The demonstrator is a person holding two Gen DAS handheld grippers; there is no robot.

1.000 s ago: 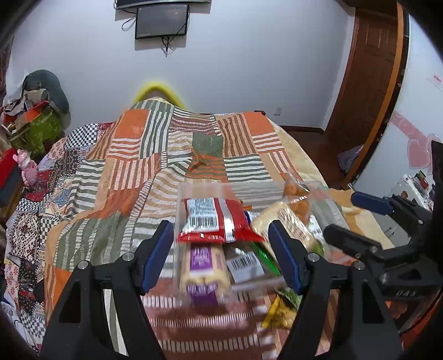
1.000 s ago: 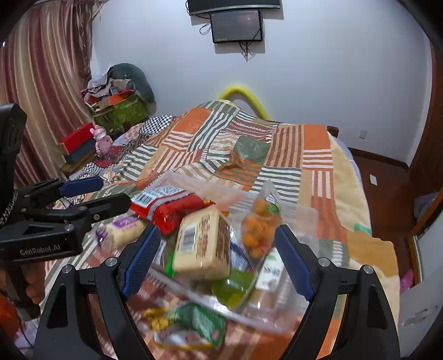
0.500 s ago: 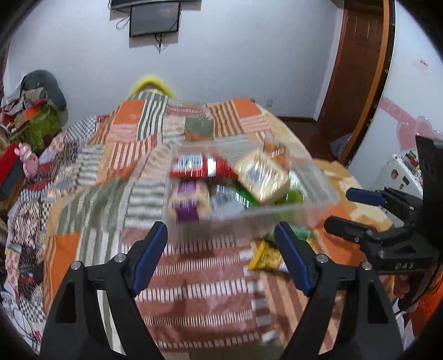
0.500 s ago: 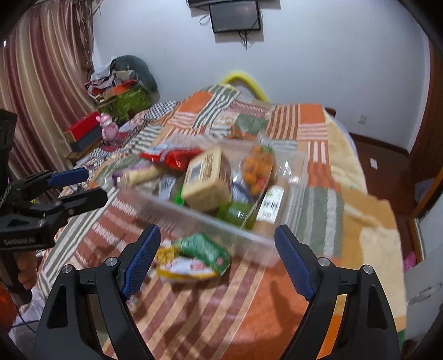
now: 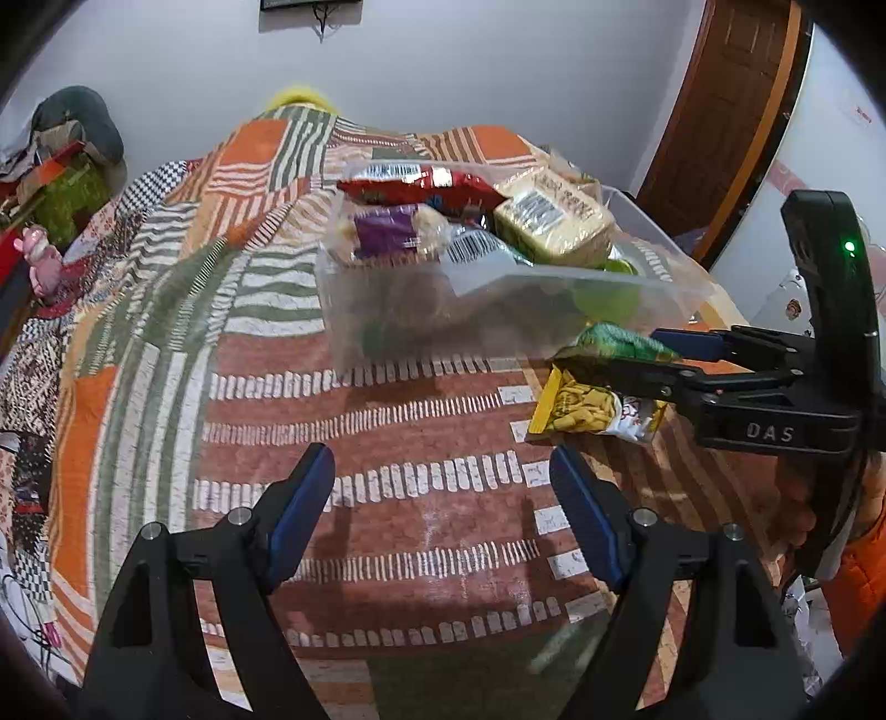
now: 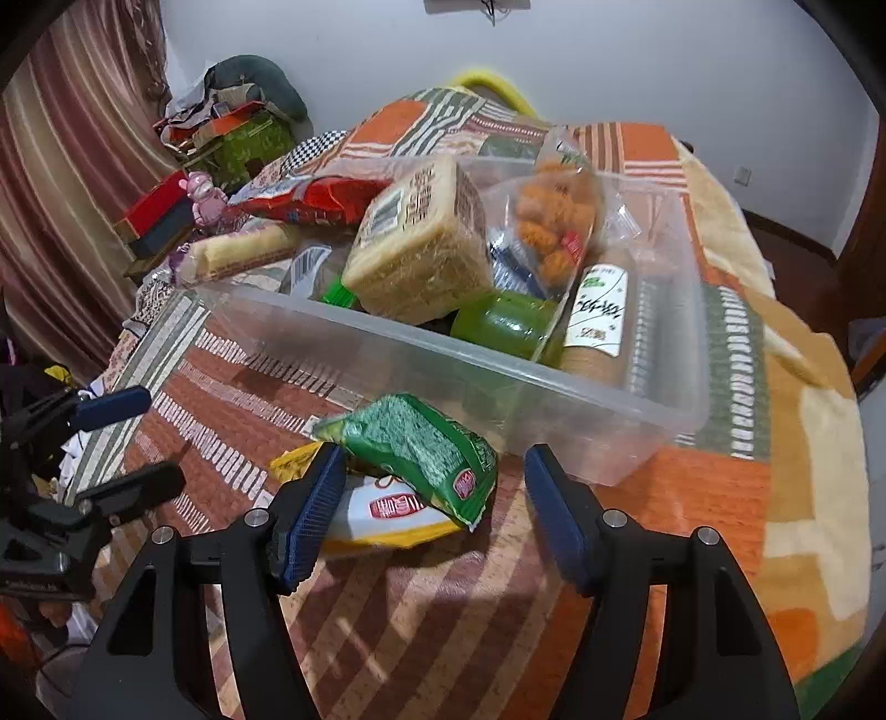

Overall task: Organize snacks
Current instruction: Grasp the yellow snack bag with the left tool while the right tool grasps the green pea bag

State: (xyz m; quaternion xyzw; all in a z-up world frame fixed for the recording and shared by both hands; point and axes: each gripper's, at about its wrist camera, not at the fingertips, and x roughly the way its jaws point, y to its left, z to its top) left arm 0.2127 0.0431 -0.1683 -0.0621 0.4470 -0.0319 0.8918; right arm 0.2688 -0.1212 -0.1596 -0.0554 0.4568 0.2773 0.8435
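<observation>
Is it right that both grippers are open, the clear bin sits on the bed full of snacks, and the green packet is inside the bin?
Not quite. The green packet lies outside the clear bin, on the bed's blanket in front of it, on top of a yellow packet, as the right wrist view shows. The left gripper and the right gripper are open, and the bin is full.

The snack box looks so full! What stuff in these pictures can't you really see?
- Bottom of the clear box: in both views the frosted wall and piled snacks hide the lower packets.
- Yellow packet: right wrist view, the green packet covers much of it; its label is too small to read.
- Wall screen: cut off by the top edge in both views.
- Right gripper: open, nothing held.
</observation>
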